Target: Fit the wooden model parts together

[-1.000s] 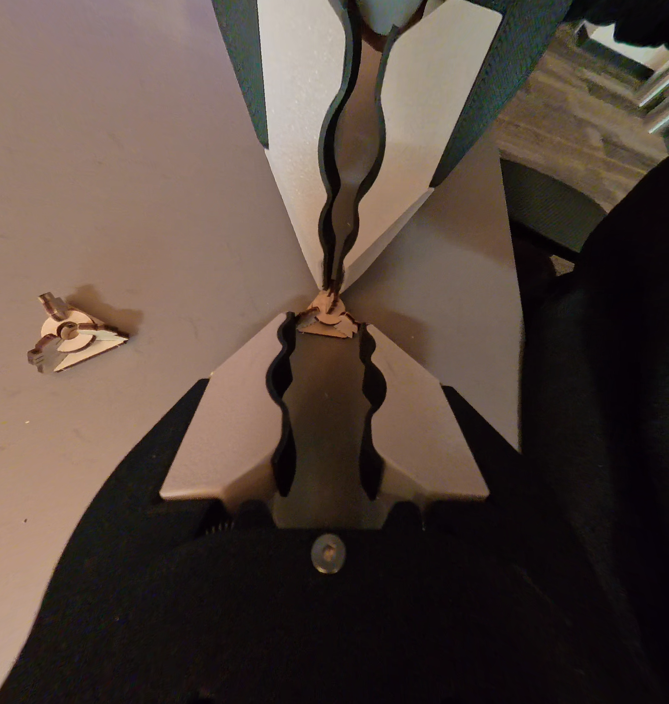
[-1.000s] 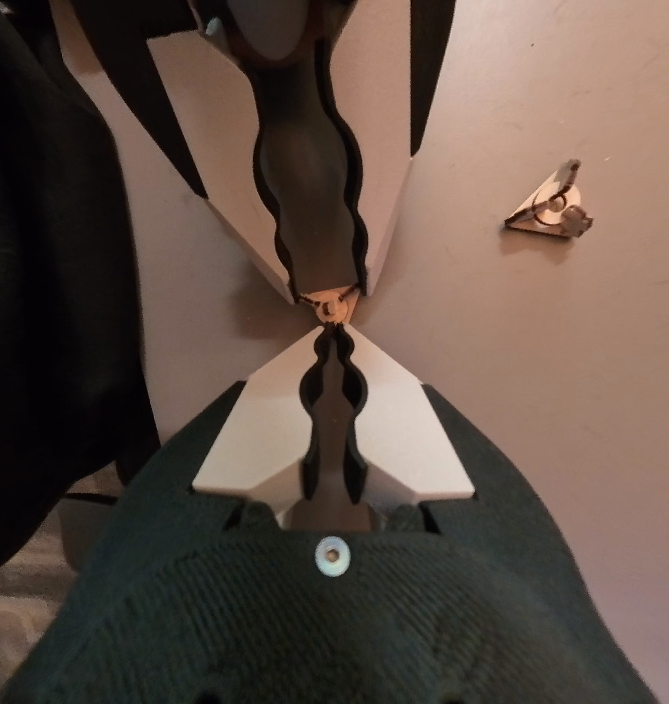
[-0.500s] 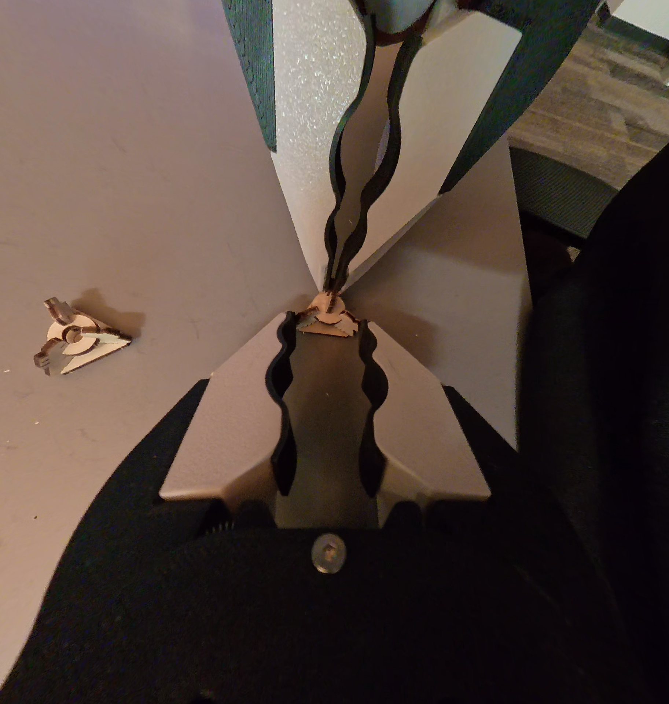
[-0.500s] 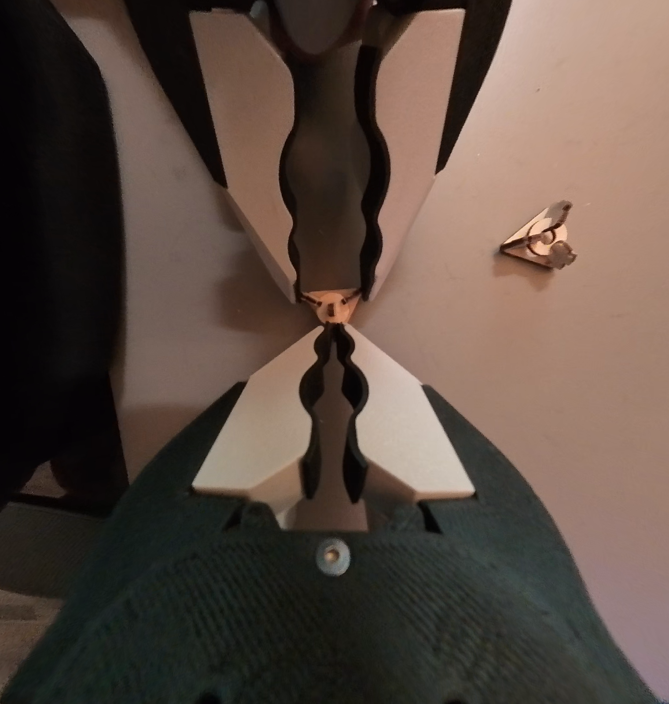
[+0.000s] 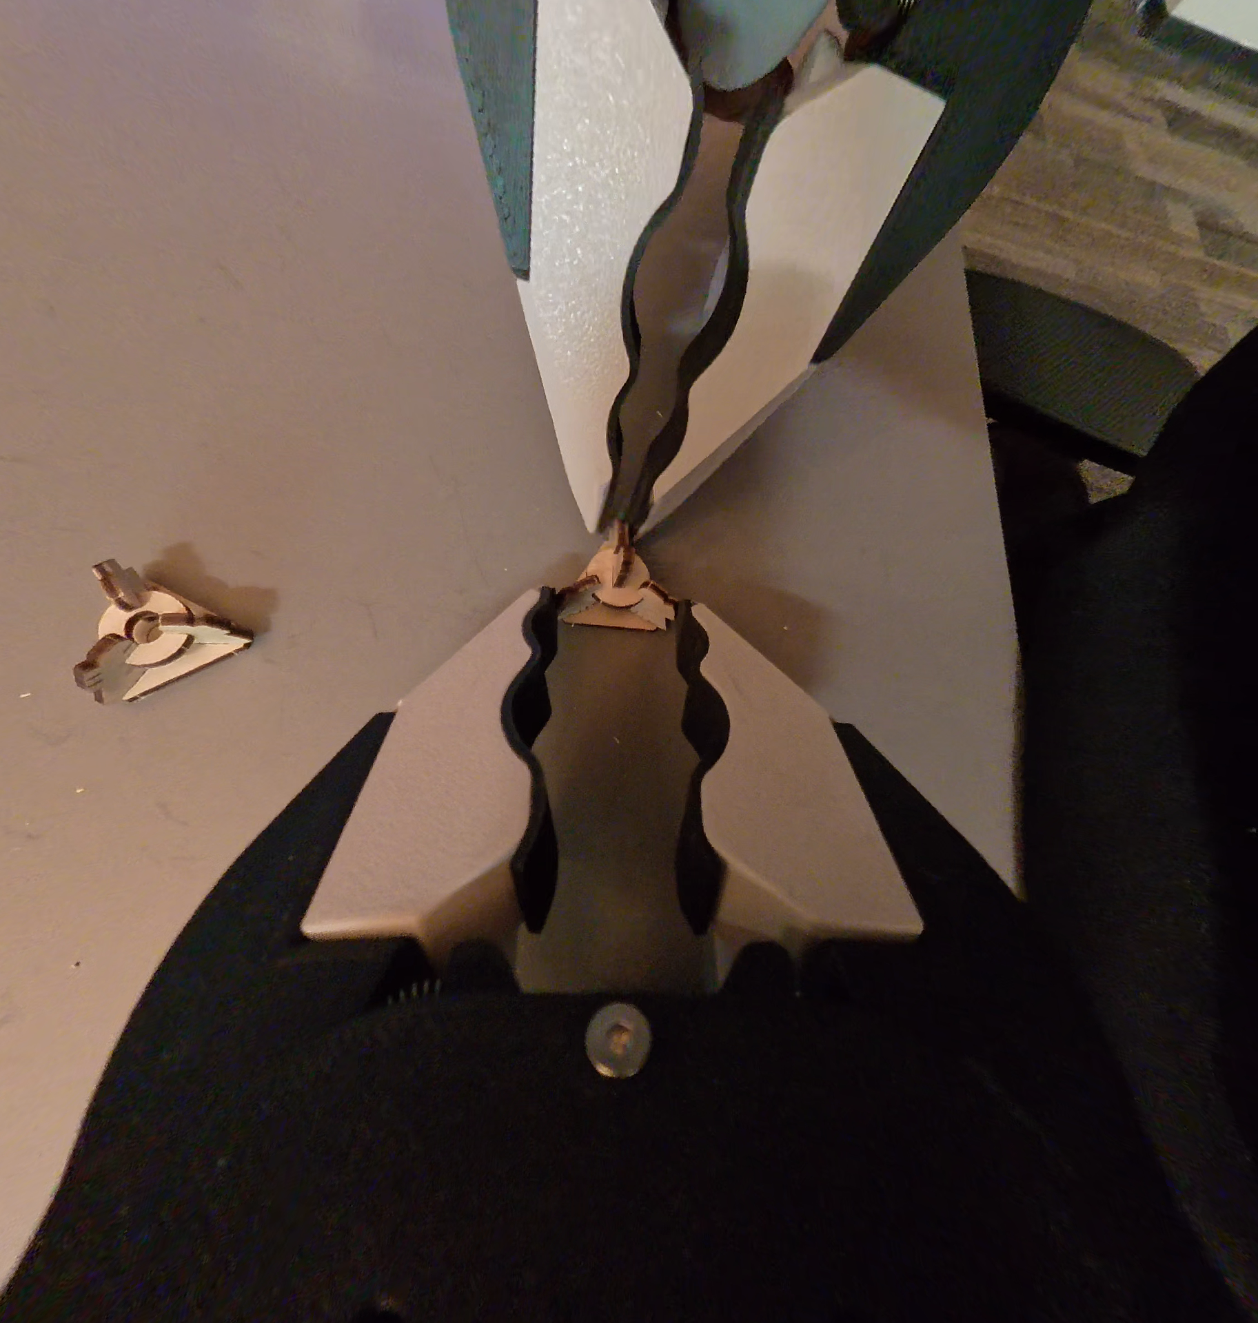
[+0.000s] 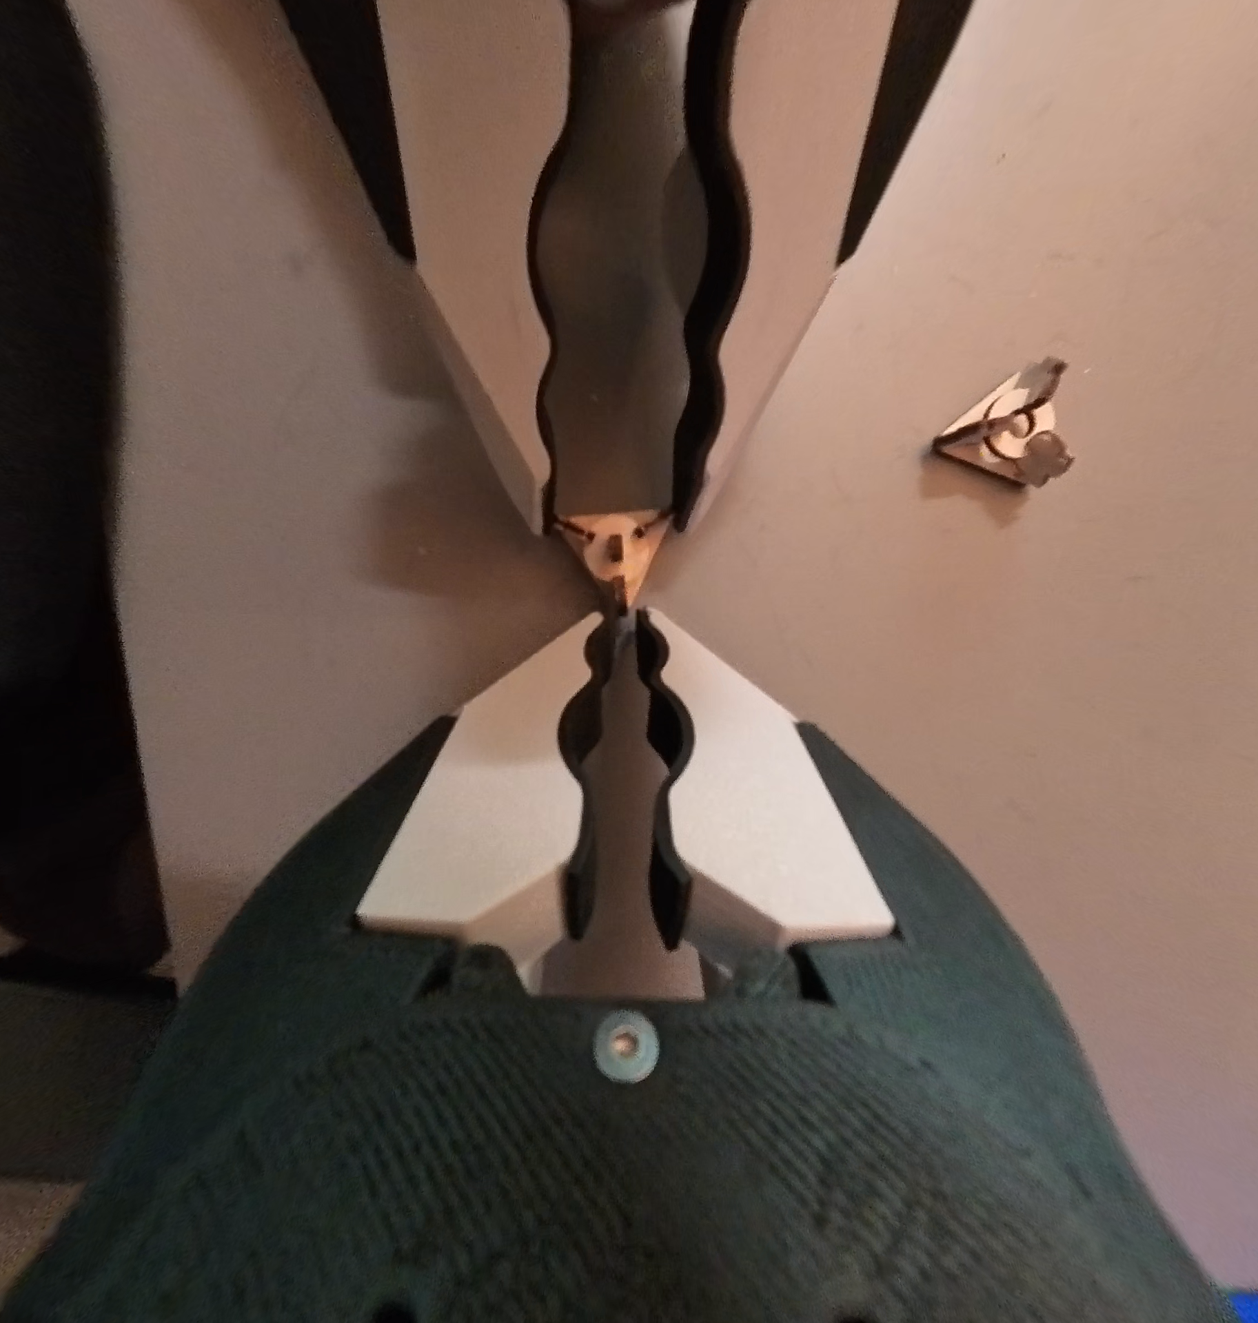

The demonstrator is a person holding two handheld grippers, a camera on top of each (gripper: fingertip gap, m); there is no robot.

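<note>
Item — small wooden triangular piece (image 5: 615, 605), directly ahead of the left tool (image 5: 615, 608), gripped across its wide base with both pads on its corners. Right tool (image 6: 620, 619) faces it tip to tip, jaws narrow, apparently pinching the slim peg (image 6: 617, 590) at its apex — view blurred. Second wooden piece (image 5: 149, 637) lies on the worktop (image 5: 253, 286), well off to the left tool's left.

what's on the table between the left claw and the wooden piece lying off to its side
Nothing: in the left wrist view only bare table lies between the left claw, shut on a wooden triangle, and the loose wooden piece.
</note>
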